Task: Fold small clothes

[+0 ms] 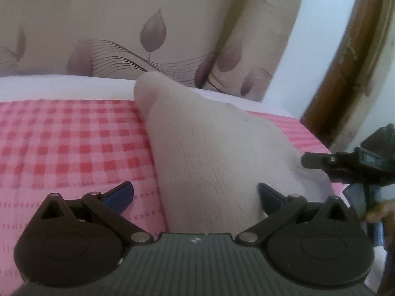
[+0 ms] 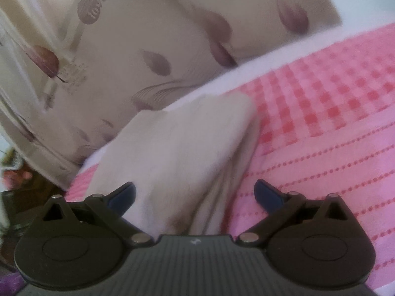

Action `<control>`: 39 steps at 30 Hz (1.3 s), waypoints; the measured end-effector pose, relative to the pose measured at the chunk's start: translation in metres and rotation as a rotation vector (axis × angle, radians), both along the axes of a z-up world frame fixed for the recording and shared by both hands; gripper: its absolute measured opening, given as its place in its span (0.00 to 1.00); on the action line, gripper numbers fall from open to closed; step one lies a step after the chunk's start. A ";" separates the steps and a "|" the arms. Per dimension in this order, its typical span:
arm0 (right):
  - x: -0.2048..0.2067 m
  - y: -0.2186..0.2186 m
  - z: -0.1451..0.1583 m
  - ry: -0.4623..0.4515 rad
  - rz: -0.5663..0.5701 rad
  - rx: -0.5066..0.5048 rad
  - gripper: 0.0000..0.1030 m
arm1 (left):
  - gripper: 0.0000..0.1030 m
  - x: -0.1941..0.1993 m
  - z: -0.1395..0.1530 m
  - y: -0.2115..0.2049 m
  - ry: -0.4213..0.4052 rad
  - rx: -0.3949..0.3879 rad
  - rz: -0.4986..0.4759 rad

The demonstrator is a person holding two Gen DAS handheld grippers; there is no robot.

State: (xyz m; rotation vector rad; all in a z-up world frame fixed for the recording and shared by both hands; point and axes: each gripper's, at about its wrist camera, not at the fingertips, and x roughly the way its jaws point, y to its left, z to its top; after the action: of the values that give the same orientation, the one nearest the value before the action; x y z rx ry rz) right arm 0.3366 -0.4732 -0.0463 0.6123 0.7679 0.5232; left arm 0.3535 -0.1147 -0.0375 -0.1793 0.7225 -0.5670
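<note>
Both jaws wide over soft, light cream sock [image 1: 209,153] (limp knit); pinch its 12 o'clock tip.

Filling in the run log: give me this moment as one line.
left tongs: open, around sock | right tongs: open, over sock | sock: lying on pink checked cloth | fold: not yet done

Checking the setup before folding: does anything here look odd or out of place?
Mostly no. The cream garment lies bunched and creased on the pink checked cloth, with a darker smudge near its close edge in the right wrist view.
</note>
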 end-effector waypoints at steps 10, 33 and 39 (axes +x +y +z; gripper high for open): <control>0.022 0.011 -0.001 -0.011 0.145 0.026 1.00 | 0.80 0.051 -0.015 0.004 0.141 -0.177 -0.168; 0.002 0.052 0.026 -0.078 0.005 0.045 0.47 | 0.57 0.000 0.019 -0.008 -0.043 -0.090 -0.066; -0.024 0.071 0.047 -0.095 0.017 0.093 0.47 | 0.57 -0.030 0.042 0.018 -0.049 -0.103 -0.022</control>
State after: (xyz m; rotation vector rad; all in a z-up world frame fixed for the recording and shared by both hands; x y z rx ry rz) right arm 0.3127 -0.4020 0.0004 0.6627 0.6623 0.6016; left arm 0.3236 -0.0963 0.0041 -0.2526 0.6492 -0.6281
